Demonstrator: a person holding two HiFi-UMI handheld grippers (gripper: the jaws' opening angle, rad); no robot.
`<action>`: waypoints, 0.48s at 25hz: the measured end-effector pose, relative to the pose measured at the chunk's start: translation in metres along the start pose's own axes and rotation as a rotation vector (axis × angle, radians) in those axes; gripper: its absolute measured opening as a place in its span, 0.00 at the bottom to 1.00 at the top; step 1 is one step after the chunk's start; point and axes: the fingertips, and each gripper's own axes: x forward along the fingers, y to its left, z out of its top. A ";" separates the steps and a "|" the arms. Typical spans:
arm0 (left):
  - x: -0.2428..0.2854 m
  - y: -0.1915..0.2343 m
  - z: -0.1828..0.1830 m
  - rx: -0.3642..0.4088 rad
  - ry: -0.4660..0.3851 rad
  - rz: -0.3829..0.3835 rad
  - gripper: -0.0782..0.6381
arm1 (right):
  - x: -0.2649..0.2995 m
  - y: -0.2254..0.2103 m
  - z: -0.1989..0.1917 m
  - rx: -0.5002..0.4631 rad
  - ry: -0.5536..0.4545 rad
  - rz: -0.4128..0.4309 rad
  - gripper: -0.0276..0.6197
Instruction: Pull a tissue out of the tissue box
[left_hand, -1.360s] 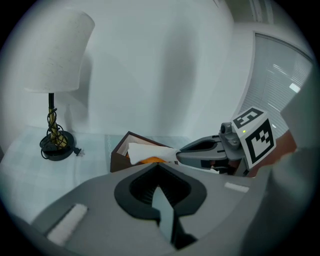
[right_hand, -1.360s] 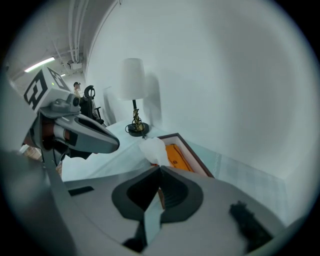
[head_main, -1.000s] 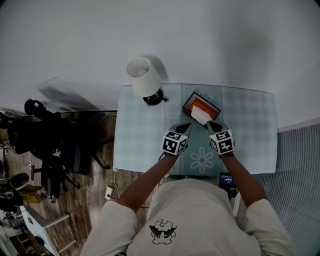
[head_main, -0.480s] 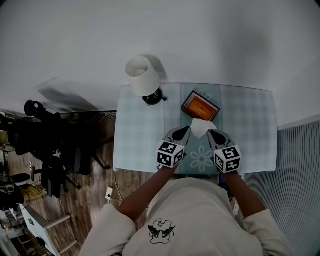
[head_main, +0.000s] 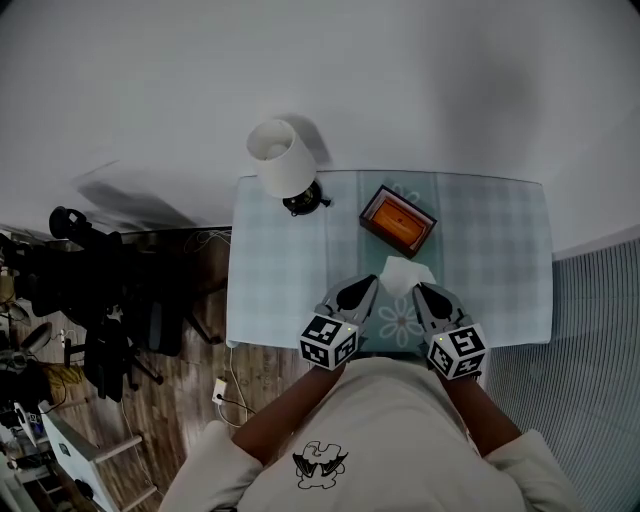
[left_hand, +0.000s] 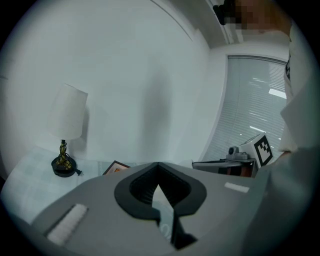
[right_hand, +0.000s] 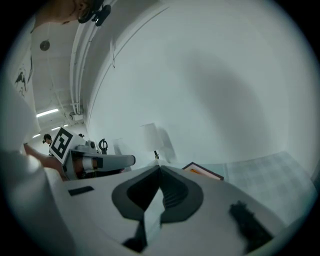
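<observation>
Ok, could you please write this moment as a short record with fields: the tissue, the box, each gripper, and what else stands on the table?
tissue: white, held up between both grippers, apparently clear of the box
tissue box: dark frame, orange top, on the table beyond the grippers
left gripper: jaws shut on the tissue
right gripper: jaws shut on the tissue
table: pale checked cloth
lamp: white shade, far left corner of table
</observation>
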 end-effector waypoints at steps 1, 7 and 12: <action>-0.004 0.002 -0.001 0.002 -0.002 0.008 0.12 | 0.000 0.004 -0.001 0.009 -0.008 0.005 0.06; -0.014 0.008 -0.006 0.005 -0.016 0.030 0.12 | -0.005 0.010 -0.004 0.046 -0.031 0.007 0.06; -0.011 0.009 -0.006 0.001 -0.020 0.029 0.12 | -0.003 0.003 0.001 0.025 -0.030 -0.007 0.06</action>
